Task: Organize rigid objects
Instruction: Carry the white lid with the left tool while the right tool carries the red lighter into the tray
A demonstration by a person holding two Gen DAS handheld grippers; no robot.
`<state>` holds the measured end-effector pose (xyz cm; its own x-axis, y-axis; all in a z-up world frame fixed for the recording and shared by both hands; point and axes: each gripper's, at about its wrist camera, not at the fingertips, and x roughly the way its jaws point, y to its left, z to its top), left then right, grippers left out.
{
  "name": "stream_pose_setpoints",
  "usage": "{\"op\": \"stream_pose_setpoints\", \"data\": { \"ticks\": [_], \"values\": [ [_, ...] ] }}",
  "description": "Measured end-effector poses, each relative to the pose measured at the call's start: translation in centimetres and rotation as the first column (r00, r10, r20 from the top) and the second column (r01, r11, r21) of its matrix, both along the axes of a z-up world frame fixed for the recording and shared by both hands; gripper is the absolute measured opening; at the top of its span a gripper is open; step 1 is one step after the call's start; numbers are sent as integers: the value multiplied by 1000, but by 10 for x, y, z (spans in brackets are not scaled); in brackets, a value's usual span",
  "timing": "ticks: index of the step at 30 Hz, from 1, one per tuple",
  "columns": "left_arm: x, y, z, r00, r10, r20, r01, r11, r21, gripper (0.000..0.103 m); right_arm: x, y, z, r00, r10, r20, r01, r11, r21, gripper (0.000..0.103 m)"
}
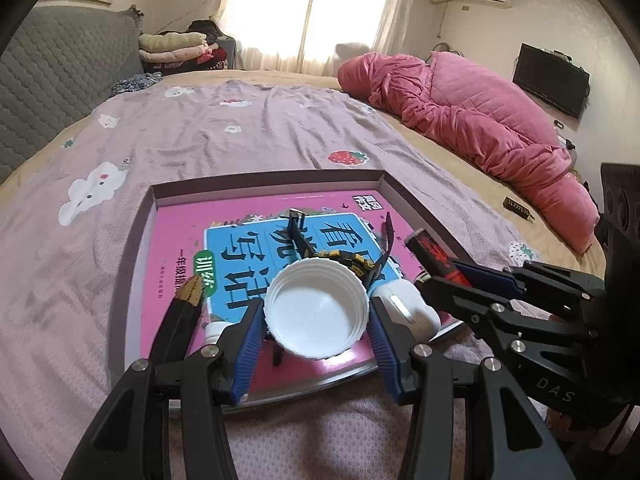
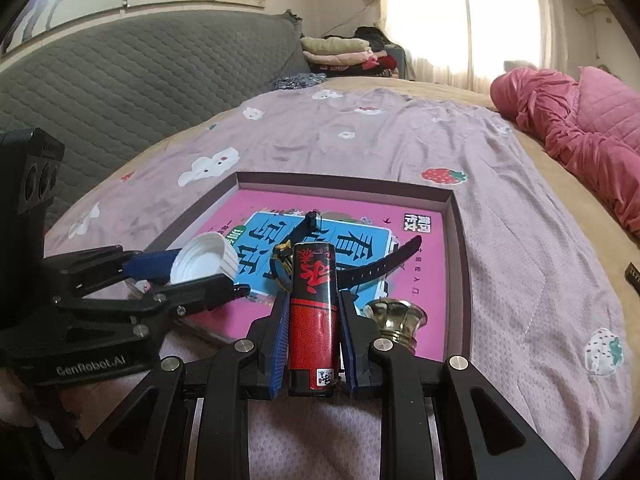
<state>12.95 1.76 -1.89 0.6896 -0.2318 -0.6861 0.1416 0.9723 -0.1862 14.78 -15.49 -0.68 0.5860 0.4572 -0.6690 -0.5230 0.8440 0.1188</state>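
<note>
In the right wrist view, "GenRobot.AI" is printed in pale letters on the left gripper (image 2: 200,276) body at lower left. In the left wrist view, "DAS" shows on the right gripper (image 1: 452,276) body at lower right. The pink book (image 1: 256,216) cover carries large Chinese characters, seen upside down, and the red lighter (image 2: 314,308) bears a red Chinese character.

White cap (image 1: 317,312) held above tray (image 1: 264,188) – red-black lighter (image 2: 313,308) gripped lengthwise

A bed (image 1: 200,432) under a lilac sheet (image 1: 256,136) bears a shallow box (image 1: 276,184) and a pink quilt (image 1: 472,120).
</note>
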Motion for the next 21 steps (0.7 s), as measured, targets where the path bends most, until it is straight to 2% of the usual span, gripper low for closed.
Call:
{"op": "stream_pose_setpoints", "data": {
  "ticks": [21],
  "values": [
    [18,-11,-22,997,-44,-62,46,999,25,51,22,8,-23,999,-1,-44,-1,999,-40,23]
  ]
}}
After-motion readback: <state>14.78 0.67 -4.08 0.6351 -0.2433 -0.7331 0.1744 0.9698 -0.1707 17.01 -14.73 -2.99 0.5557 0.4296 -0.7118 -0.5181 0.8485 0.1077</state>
